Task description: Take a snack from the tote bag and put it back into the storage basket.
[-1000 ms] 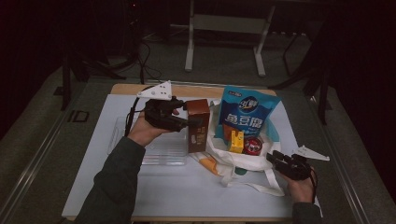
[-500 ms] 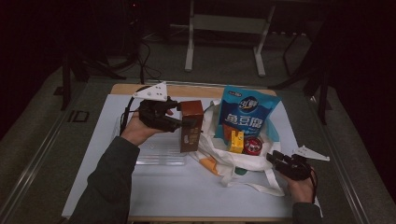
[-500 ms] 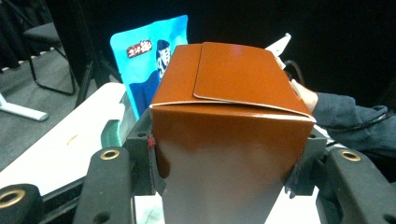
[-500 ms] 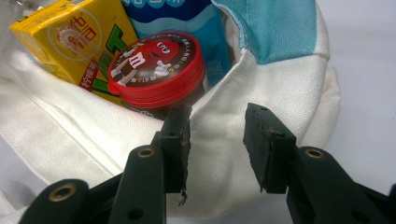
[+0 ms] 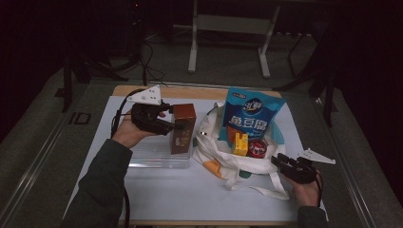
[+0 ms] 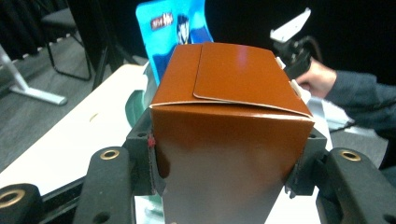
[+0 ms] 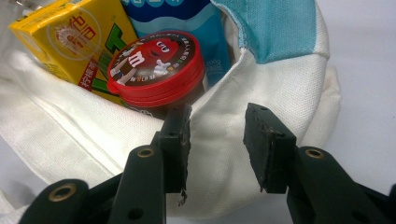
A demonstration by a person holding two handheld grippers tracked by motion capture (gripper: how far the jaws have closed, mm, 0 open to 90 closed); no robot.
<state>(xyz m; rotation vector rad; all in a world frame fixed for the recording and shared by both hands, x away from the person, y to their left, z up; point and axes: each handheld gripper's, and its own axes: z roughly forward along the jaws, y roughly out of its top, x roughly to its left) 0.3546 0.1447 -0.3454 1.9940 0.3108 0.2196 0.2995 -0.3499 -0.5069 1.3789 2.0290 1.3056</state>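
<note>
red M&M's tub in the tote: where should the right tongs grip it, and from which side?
Judging by its pose, grip the red M&M's tub across its round lid rim, coming down from above the tote bag opening. The lid faces up and out, the body sits buried in the bag, and the yellow drink carton crowds one side. The right tongs hang open just outside the cloth.

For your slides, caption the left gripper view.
Left gripper clamps a brown box, blue snack bag behind.

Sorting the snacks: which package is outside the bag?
The brown box, clamped upright in the left tongs; the blue pouch, yellow carton and red-lidded tub sit inside.
</note>
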